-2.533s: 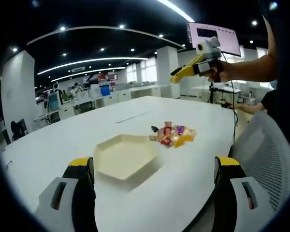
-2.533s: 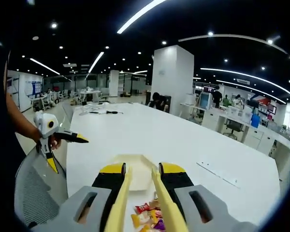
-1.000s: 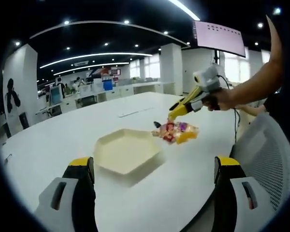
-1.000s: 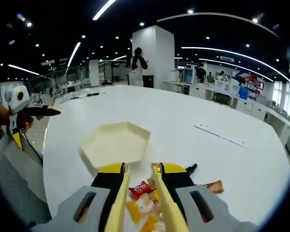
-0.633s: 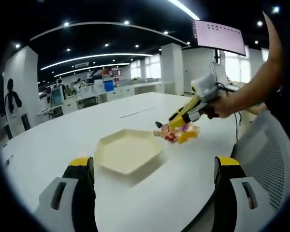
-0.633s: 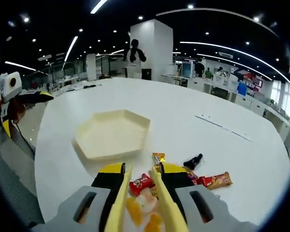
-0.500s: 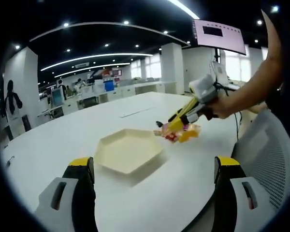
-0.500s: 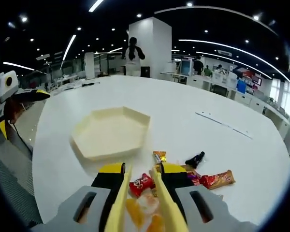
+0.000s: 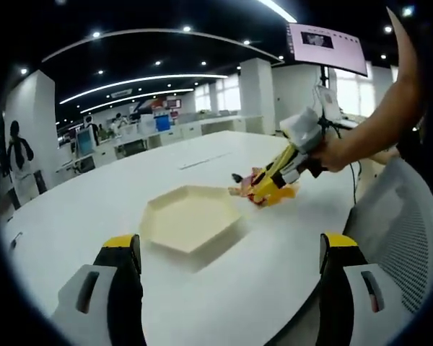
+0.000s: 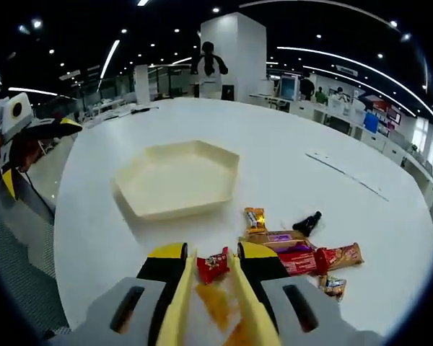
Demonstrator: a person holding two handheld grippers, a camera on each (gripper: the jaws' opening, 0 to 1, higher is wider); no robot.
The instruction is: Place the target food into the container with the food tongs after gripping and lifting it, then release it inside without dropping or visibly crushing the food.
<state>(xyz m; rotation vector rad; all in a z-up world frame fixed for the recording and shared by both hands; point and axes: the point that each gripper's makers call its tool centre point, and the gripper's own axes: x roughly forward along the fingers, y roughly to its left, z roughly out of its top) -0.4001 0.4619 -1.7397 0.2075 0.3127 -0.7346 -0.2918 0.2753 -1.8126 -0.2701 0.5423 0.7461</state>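
Right gripper view: right gripper (image 10: 213, 268) angled down, jaws narrow on yellow tongs (image 10: 179, 306); left gripper (image 9: 227, 249) jaws wide.

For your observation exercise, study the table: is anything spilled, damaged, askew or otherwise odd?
Nothing stands out. The hexagonal tray sits flat and empty on the white table. The wrapped snacks lie in a loose pile beside it, wrappers apparently intact. The right gripper's yellow tongs straddle a red packet.

orange snack (image 10: 218, 306) partly behind tongs (image 10: 211, 303)
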